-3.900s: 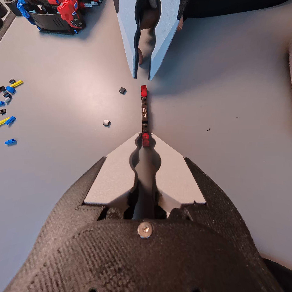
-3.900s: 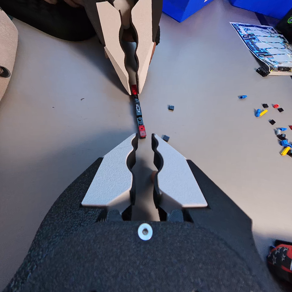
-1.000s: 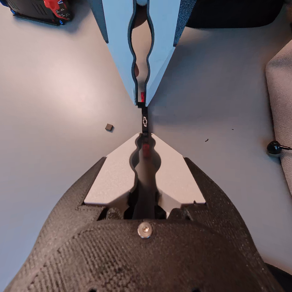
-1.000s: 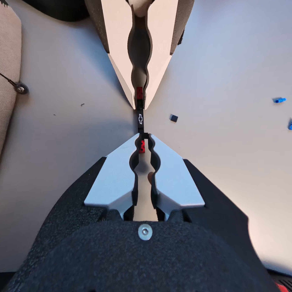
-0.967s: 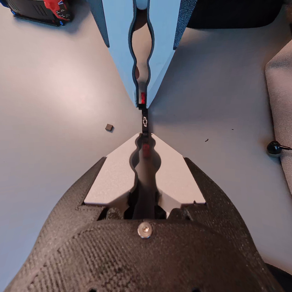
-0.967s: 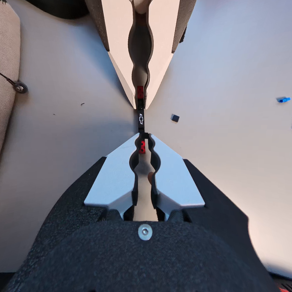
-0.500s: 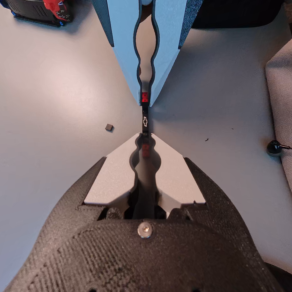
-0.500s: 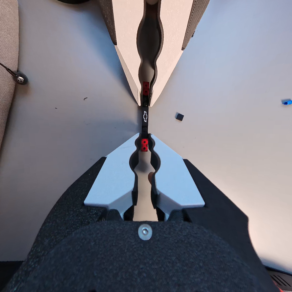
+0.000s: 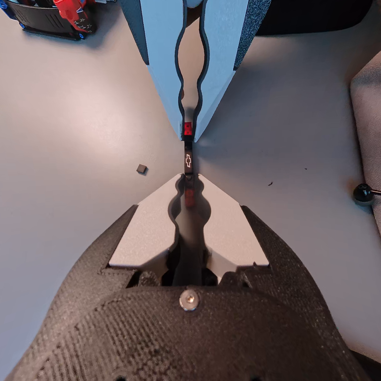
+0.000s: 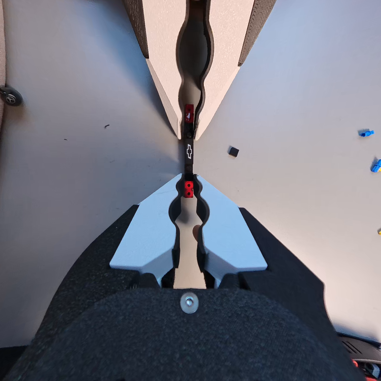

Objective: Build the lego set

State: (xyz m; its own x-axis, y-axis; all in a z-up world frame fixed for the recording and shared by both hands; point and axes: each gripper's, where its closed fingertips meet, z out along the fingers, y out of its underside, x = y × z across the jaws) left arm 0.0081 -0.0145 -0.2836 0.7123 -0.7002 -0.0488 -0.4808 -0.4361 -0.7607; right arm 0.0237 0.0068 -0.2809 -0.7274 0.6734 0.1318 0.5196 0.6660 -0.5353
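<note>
Item: narrow black plate strip, a slim lego sub-assembly with a white outline emblem on its smooth middle tile, exposed studs either side of it, and a small red brick capping each end. It is held between the two tools above the grey tabletop; whether it touches the surface cannot be told.

Holding: left hand-held gripper is closed on one end, right hand-held gripper closed on the other; each tool also shows in the other's view, pinching the far red end.

Handling, as judged: very light, rigid hard plastic, glossy and somewhat slippery on the flat sides. A long thin strip likely flexes or pops its stud joints if twisted or bent, so end grips across the narrow sides suit it; pull gently and in line.

Gripper build: pale, matte wedge-shaped fingers with dark wavy inner pads, set in coarse black textured housings with a central silver screw.

Surroundings: small dark square piece lying apart on the tabletop; blue pins farther off; a partly built black, red and blue model at the far corner; grey fabric at the tabletop's edge.
</note>
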